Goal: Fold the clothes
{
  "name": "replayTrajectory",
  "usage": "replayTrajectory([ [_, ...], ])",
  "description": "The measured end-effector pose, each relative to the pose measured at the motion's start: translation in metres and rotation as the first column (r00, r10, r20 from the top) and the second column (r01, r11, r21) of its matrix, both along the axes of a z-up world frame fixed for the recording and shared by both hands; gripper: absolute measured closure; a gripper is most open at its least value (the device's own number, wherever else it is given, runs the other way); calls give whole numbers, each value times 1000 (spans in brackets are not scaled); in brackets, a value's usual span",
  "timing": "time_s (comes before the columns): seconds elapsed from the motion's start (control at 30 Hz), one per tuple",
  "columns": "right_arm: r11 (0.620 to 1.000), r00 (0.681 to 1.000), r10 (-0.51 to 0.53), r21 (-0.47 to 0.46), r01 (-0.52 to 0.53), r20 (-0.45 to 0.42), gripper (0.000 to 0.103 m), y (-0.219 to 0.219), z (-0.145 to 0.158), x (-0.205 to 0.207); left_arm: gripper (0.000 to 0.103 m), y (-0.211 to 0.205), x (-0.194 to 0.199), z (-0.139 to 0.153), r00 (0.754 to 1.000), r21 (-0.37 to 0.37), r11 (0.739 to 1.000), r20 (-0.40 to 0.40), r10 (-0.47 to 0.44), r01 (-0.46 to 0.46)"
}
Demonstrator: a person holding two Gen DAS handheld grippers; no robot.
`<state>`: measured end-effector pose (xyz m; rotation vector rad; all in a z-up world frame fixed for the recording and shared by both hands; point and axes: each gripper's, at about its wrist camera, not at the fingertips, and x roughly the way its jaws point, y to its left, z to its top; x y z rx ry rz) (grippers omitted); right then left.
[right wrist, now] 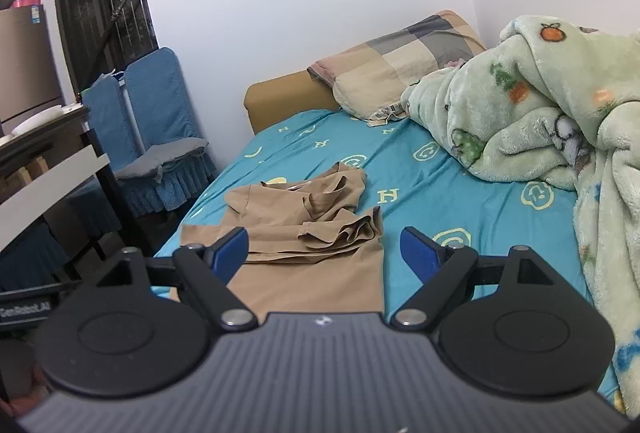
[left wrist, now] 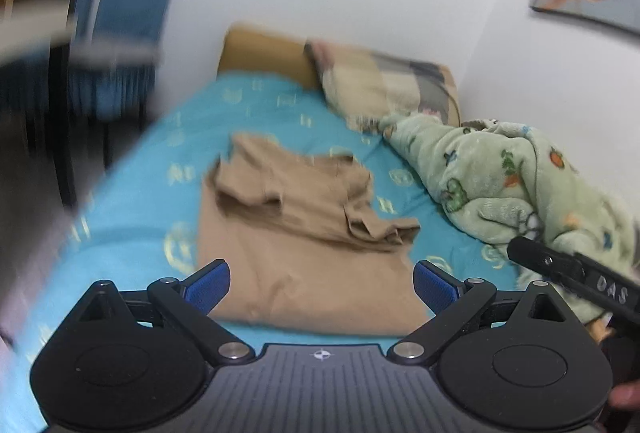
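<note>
1. Folding this tan shirt [left wrist: 304, 233] well means pinching only the top layer at a corner or hem and keeping the edges square; both sleeves already lie turned in over the body, so it looks part-folded.
2. The left claw [left wrist: 322, 283] and right claw [right wrist: 322, 253] hover over its near edge, both spread wide and holding nothing.
3. The shirt lies on the bed [right wrist: 420, 201], left of the green blanket [right wrist: 540, 121], its far part rumpled.
</note>
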<state>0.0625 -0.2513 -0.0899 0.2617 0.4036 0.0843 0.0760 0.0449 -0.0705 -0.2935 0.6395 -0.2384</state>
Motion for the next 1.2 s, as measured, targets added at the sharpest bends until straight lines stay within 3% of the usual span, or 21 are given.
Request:
replayTrajectory([
  [0.1,1000,1000,-6,4,7,-12,19,-1,-2,2,4,14,24,-31,984,-138,989,-175,23,-48],
  [0.2,1000,1000,-13,7,13,-25,19,-1,-4,4,5,31,45,-66,938,-266,951,-341,60,-157],
  [0.33,1000,998,-31,-3,31,-51,19,-1,-8,6,5,55,68,-105,861,-356,874,-493,125,-330],
  [0.4,999,997,-42,-9,41,-65,19,-2,-10,7,5,65,75,-118,839,-406,825,-525,141,-393],
  [0.5,998,995,-57,-19,55,-85,19,-2,-13,9,6,68,81,-124,843,-451,785,-513,162,-425],
  [0.6,997,992,-72,-29,70,-105,19,-2,-16,11,22,68,87,-129,847,-442,784,-496,192,-437],
  [0.7,997,990,-77,-33,74,-119,19,-2,-19,13,51,71,93,-135,841,-433,779,-497,214,-454],
  [0.77,997,990,-72,-30,69,-124,19,-1,-19,14,77,70,93,-138,829,-439,762,-513,223,-476],
  [0.83,998,989,-68,-27,65,-129,19,-1,-20,15,88,73,93,-143,819,-445,747,-527,227,-493],
  [0.97,998,989,-58,-22,56,-139,19,0,-22,17,97,75,90,-142,828,-463,736,-510,234,-493],
  [1.13,999,987,-40,-12,39,-157,19,2,-24,20,98,68,80,-121,877,-509,739,-418,236,-442],
  [1.2,1000,982,-9,6,10,-187,19,4,-28,22,98,64,75,-113,890,-503,754,-386,242,-423],
])
